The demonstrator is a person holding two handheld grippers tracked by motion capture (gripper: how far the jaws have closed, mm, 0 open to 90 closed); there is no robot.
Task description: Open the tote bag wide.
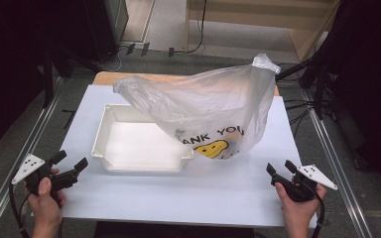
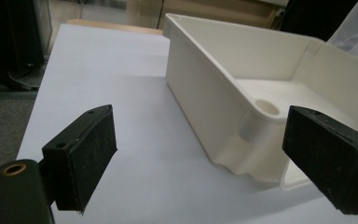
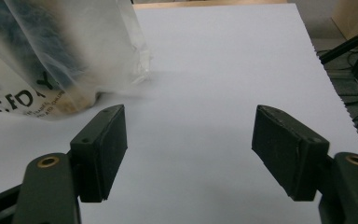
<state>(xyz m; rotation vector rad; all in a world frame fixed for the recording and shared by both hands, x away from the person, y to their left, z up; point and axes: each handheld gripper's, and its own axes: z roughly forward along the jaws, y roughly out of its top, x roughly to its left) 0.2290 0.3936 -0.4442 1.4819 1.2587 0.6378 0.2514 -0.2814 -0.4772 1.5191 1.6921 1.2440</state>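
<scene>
The wide white-topped bench carries everything, with a strip of pale wood showing at its far edge. On it, the biggest thing is a puffed-up translucent plastic carrier bag printed with a yellow smiley face and black lettering; it stands right of centre, leaning leftward so that its upper part hangs over the far right corner of the tray, and some dark contents show dimly through its base, too blurred to make out. Next is the shallow white rectangular plastic tray, left of centre and with nothing in it that I can see, its right end touching or tucked under the bag. Smallest are the two hand-held tools at the near edge: the left gripper sits near the tray's near left corner, jaws spread apart with nothing between them, and the right gripper sits well short of the bag's base, its jaws likewise wide and holding nothing. To my eye the job of unpacking the bag into the tray is barely begun: the bag is untouched, the tray unfilled, and reaching, opening and lifting out are all left.
</scene>
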